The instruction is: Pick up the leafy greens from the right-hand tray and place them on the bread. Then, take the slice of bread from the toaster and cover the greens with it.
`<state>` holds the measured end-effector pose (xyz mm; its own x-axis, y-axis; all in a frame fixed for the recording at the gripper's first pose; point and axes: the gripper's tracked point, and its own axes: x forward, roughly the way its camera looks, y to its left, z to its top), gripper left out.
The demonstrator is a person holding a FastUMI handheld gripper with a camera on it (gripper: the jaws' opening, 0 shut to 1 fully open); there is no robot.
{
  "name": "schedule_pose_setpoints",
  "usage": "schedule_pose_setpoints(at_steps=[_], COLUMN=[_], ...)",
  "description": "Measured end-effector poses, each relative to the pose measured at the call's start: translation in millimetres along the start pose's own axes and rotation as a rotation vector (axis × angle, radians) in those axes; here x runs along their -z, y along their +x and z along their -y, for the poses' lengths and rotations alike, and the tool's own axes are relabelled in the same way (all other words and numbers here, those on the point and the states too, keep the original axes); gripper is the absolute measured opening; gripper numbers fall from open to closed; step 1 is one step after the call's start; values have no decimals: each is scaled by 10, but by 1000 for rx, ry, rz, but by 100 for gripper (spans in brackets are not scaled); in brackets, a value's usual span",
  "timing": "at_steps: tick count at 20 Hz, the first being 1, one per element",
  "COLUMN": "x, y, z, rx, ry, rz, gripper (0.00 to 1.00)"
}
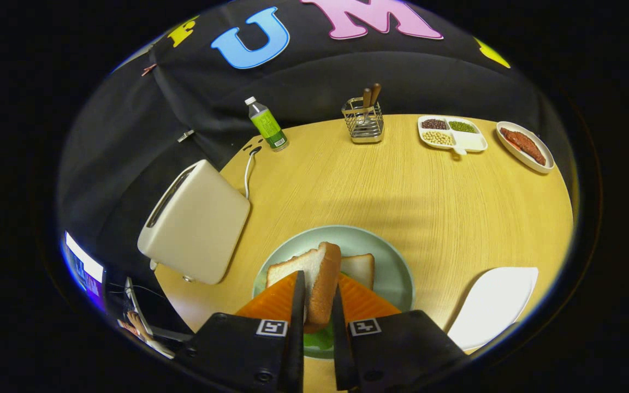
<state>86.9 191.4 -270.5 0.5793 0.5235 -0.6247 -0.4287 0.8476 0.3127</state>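
Note:
My gripper (pixel 317 297) is shut on a slice of bread (pixel 314 273), held on edge between the two fingers above a pale green plate (pixel 388 256). On the plate lies a second bread slice (pixel 359 267), partly hidden behind the held one. A patch of leafy greens (pixel 319 339) shows below the held slice, between the fingers. The cream toaster (pixel 194 221) stands to the left of the plate, its slot looking empty.
A white tray (pixel 492 305) sits right of the plate. Far across the round wooden table (pixel 402 185) stand a green bottle (pixel 267 124), a wire utensil holder (pixel 363 121), a divided dish of beans (pixel 452 134) and a dish of red food (pixel 524 146).

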Motion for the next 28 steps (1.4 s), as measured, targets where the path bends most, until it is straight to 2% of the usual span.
schedule_pose_setpoints(at_steps=[2, 5, 7, 8, 9, 10, 16, 22, 24, 28], x=[20, 90, 50, 5, -49, -116, -684, -1409, -1639, -1789], y=[18, -25, -111, -175, -278, -357, -1099, -2160, -2537, -3262], z=[101, 257, 349, 378, 407, 425, 484, 391, 437, 433], rx=[34, 75, 92, 98, 108, 113, 143, 157, 214, 355], ry=[-39, -109, -140, -157, -173, -184, -252, -247, -263, -297], rz=[0, -8, 17, 43, 69, 97, 308, 566, 660, 790], gripper=[34, 65, 81, 82, 93, 100, 99, 99, 99, 99])
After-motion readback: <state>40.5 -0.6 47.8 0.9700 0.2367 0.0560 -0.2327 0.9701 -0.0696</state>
